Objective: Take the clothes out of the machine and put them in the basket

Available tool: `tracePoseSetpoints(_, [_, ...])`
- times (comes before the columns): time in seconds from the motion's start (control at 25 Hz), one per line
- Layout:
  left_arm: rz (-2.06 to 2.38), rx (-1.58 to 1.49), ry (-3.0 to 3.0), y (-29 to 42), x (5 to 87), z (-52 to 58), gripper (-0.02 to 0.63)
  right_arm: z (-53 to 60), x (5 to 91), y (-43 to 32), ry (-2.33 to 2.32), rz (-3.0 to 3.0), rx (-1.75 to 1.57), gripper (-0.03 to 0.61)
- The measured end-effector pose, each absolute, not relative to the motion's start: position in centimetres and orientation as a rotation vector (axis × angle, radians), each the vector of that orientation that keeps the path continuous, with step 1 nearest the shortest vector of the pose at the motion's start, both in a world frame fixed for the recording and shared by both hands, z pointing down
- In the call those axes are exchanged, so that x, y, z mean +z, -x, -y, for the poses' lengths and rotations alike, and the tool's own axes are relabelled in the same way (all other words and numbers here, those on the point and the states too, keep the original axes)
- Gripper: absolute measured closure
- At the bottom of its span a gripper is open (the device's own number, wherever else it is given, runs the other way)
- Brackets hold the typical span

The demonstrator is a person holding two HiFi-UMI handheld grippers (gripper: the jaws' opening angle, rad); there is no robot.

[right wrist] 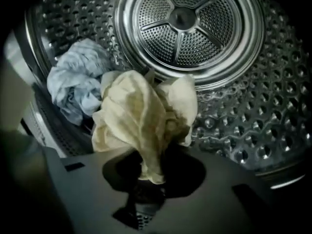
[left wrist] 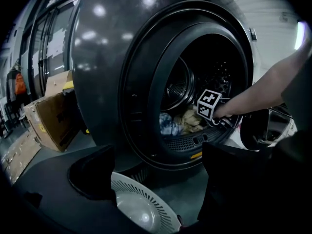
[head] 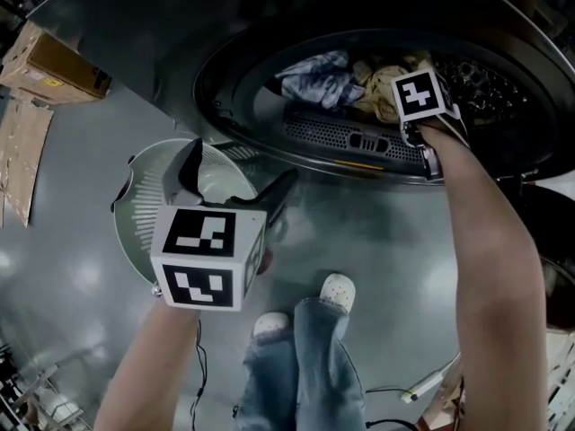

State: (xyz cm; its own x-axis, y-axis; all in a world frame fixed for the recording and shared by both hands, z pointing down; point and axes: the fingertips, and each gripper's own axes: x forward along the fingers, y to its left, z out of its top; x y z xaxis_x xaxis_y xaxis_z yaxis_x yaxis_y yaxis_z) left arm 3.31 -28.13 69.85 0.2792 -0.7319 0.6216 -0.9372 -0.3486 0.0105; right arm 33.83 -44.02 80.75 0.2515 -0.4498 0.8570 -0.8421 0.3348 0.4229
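**Cream garment gripped inside the drum; basket empty below**

The machine (left wrist: 102, 57) stands with its door open. Its perforated steel drum (right wrist: 253, 106) holds two crumpled pieces at the bottom, close to the front lip. On the floor (head: 377, 232) just in front of the opening sits the white slatted basket (head: 135, 200), and nothing shows inside it.

The cream garment (right wrist: 141, 116) lies bunched beside the pale blue garment (right wrist: 75, 87), the two touching. The right tool (right wrist: 148, 179) reaches into the drum, its jaws closed on a fold of the cream garment, and the rest of the cloth rises in a heap above the pinch. The left tool (left wrist: 158, 179) hangs over the basket with its jaws wide apart and nothing between them.

The step in hand looks like the first pick, so the task is barely begun. The next move calls for drawing the cream piece back over the door rim without snagging it. It then has to be carried down over the basket before the grip is released. The blue piece remains to be fetched.
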Motion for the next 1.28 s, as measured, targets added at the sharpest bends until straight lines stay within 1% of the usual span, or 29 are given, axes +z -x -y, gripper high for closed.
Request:
tracePoseSetpoints(0.04, [1.505,0.754,-2.181,-3.4,69.9,28.1,0.051,43.8,80.5,-33.9,-1.299,1.381,0.407,0.492])
tracePoseSetpoints(0.08, [1.501,0.754,-2.182,-3.6,69.9,28.1,0.051,43.7,80.2,-33.9,-1.305,1.392,0.401,0.508])
tracePoseSetpoints(0.16, [1.498,0.749,-2.185,-3.9,69.7,28.0,0.051,43.5,79.3,-33.6,-1.315,1.427,0.37,0.518])
tracePoseSetpoints(0.32, [1.487,0.742,-2.185,-4.5,69.0,27.6,0.051,42.1,77.1,-32.8,-1.314,1.48,0.331,0.522])
tracePoseSetpoints(0.64, [1.456,0.747,-2.228,-5.8,65.7,27.0,0.051,38.3,73.7,-30.5,-1.269,1.611,0.37,0.522])
tracePoseSetpoints(1.28, [1.462,0.771,-2.23,-5.1,60.2,25.6,0.051,30.8,68.2,-28.6,-1.318,1.724,0.433,0.523])
